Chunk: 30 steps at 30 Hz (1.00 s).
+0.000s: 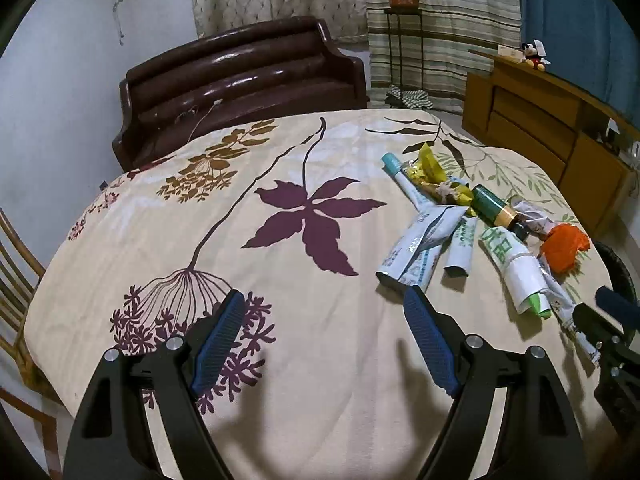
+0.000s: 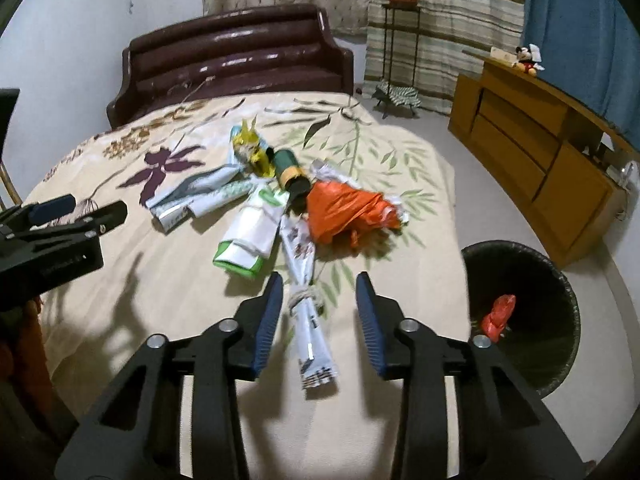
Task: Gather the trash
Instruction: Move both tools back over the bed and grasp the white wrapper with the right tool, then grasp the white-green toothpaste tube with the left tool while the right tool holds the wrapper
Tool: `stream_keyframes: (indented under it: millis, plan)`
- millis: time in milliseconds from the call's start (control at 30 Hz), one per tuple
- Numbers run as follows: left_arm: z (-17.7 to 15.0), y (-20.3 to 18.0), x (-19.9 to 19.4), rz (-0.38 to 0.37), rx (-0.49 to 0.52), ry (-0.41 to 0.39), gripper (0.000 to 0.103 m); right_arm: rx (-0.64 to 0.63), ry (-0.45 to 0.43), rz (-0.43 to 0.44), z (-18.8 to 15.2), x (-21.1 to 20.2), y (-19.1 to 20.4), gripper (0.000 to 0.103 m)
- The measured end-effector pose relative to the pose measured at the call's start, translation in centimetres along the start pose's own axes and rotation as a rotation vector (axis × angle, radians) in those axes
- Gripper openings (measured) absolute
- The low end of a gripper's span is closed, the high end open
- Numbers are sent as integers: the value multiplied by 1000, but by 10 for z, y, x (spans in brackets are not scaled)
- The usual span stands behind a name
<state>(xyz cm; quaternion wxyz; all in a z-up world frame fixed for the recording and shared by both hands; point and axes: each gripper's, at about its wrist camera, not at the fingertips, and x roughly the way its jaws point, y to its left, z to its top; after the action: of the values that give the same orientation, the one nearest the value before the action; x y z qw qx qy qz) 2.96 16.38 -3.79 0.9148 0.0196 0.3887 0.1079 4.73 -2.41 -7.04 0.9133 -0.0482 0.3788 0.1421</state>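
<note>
A: Status of the right gripper point(image 2: 318, 320)?

B: Its jaws stand apart, one on each side of the knotted wrapper point(image 2: 308, 304), which lies flat near the right edge of the tabletop point(image 2: 180, 304). Neither pad appears to touch it. The left gripper point(image 1: 324, 340) is also spread wide, hovering over bare cloth with nothing between its fingers.

A: Where is the remaining trash?

B: Piled toward the far right of the tabletop: the orange bag point(image 2: 348, 208), the green bottle point(image 2: 292, 172), the white pouch point(image 2: 250, 240) and the yellow wrapper point(image 2: 252, 148). The bin point(image 2: 560, 280) stands on the floor just off the right edge, with one red scrap point(image 2: 498, 314) inside.

A: Failure risks?

B: Three. The wrapper is thin and flat; pads closing too high would probably skim over it. Pads closing too low may pinch the cloth and drag the pile. The wrapper's far end lies against the white pouch and the orange bag, so lifting could pull them toward the edge.
</note>
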Motion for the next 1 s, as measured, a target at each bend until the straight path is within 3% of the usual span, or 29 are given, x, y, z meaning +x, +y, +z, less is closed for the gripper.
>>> stream_keyframes:
  millis: [233, 400, 733, 1000]
  plan:
    - [-3, 7, 4, -3, -3, 8, 79, -23, 50, 0, -5, 11, 8, 19]
    - [-5, 8, 6, -4, -7, 17, 79, -44, 56, 13, -4, 11, 13, 17]
    - [-2, -2, 2, -25, 2, 7, 79, -52, -55, 36, 8, -23, 17, 16]
    - [6, -40, -6, -99, 48, -5, 79, 17, -122, -19, 19, -43, -19, 16]
